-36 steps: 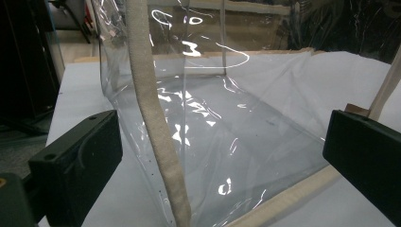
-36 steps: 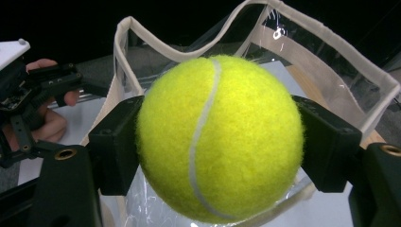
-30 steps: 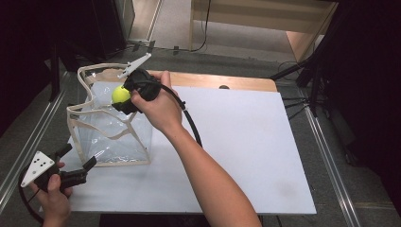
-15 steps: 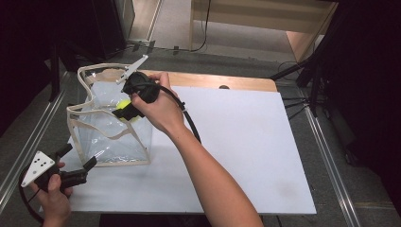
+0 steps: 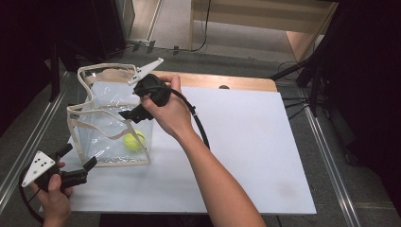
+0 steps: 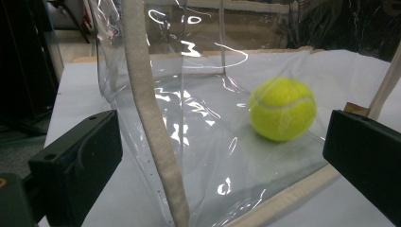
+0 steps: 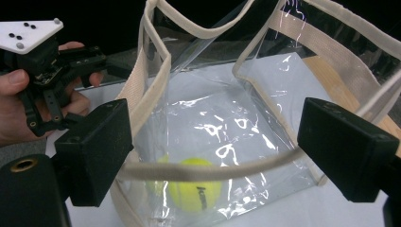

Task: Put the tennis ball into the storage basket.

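Overhead, right gripper hangs, jaws apart, above clear bag.

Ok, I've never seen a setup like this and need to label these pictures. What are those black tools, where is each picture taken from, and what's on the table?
A person holds a hand-held two-jaw gripper in each hand. The high view looks down on the white table; the other two come from cameras riding on each gripper, looking along its black jaws. A clear plastic bag with beige trim stands there, a yellow tennis ball inside. The right gripper hangs open over the bag; the left gripper waits open beside it. Neither holds anything.
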Demonstrator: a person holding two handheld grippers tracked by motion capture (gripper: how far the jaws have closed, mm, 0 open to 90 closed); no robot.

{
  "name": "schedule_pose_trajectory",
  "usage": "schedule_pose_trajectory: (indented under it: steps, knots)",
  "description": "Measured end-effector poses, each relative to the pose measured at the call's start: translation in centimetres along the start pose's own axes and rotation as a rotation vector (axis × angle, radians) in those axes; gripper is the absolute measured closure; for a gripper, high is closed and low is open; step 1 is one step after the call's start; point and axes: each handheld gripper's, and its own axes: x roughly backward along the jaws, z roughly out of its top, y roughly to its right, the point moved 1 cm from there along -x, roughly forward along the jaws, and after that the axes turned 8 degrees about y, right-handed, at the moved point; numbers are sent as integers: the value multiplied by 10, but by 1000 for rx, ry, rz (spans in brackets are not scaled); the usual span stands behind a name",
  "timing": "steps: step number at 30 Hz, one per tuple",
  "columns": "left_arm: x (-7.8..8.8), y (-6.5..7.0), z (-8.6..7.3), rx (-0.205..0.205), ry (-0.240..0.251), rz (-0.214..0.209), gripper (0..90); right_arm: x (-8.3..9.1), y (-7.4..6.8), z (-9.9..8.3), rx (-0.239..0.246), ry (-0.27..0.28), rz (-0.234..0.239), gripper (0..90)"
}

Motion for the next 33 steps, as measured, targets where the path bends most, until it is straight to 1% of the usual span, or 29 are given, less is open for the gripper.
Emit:
schedule_pose_trajectory:
  steps: [3, 4, 7, 8, 9, 12, 13, 15, 16, 17, 18, 19, 23, 25, 26, 31, 33]
  knots:
    - [0, 0, 0, -2, -4, 1, 0, 5, 0, -5, -12, 13, -8, 99]
    - [0, 0, 0, -4, -8, 0, 0, 6, 1, -6, -6, 19, -6, 99]
    - [0, 0, 0, -6, -10, 0, 0, 10, 0, -10, -14, 37, -11, 91]
    - [0, 0, 0, -5, -9, 1, 0, 11, 0, -11, -4, 42, -11, 79]
    - [0, 0, 0, -4, -9, 1, 0, 13, -1, -11, -4, 48, -20, 0]
    - [0, 0, 0, -5, -5, 0, 0, 15, -3, -12, 4, 45, -4, 0]
    - [0, 0, 0, -6, -6, 0, 0, 15, -4, -13, 2, 42, -9, 0]
    - [0, 0, 0, -6, -7, 0, 0, 15, -5, -15, 8, 41, -5, 0]
    - [0, 0, 0, -6, -7, 0, 0, 16, -6, -16, 3, 46, -26, 0]
    - [0, 0, 0, -6, -7, 0, 0, 17, -6, -17, -5, 50, -34, 0]
    - [0, 0, 0, -6, -7, 0, 0, 17, -5, -18, 0, 54, -28, 0]
    - [0, 0, 0, -5, -7, 0, 0, 17, -5, -19, -11, 55, -27, 0]
    - [0, 0, 0, -6, -6, 1, 0, 18, -5, -24, -9, 50, -33, 0]
    - [0, 0, 0, -7, -7, 1, 0, 18, -5, -27, -17, 53, -29, 0]
    - [0, 0, 0, -6, -7, 1, 0, 18, -6, -29, -24, 49, -38, 0]
    - [0, 0, 0, -6, -6, 1, 0, 15, -6, -38, -32, 41, -30, 0]
    - [0, 0, 0, -6, -7, 1, 0, 12, -6, -42, -28, 39, -41, 0]
